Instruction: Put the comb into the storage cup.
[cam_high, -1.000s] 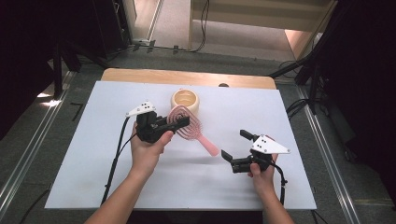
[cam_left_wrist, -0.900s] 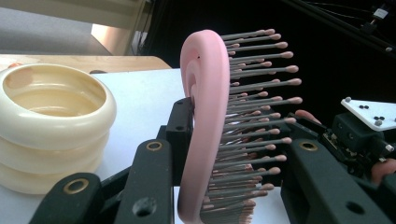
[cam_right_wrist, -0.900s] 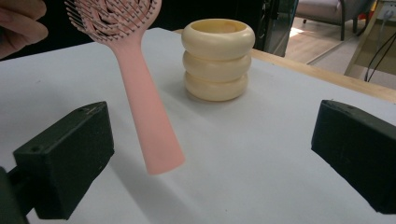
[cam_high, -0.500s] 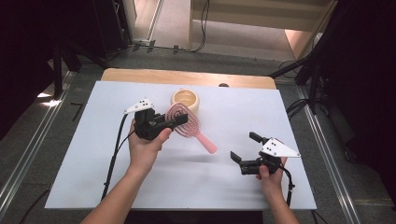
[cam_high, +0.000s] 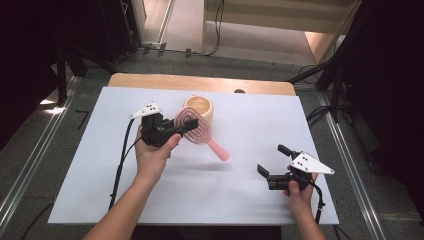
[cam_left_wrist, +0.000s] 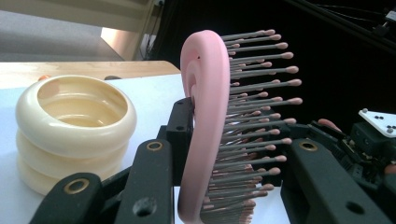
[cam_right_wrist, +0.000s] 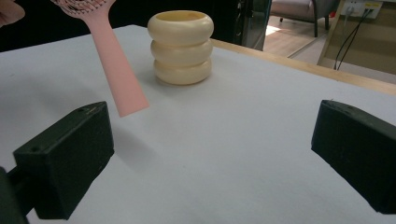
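High view: the left gripper (cam_high: 170, 131) has its jaws clamped on the head of the pink brush (cam_high: 192, 125), held above the worktop (cam_high: 250, 115) toward its far edge, handle pointing at the near right corner. Just beyond the brush head stands the cream cup (cam_high: 199, 106), near the middle of the far edge. In the left gripper view the brush (cam_left_wrist: 205, 126) sits on edge between the jaws, bristles to the right. The right gripper (cam_high: 272, 167) hovers near the near right corner, jaws wide apart and empty, well apart from the brush.
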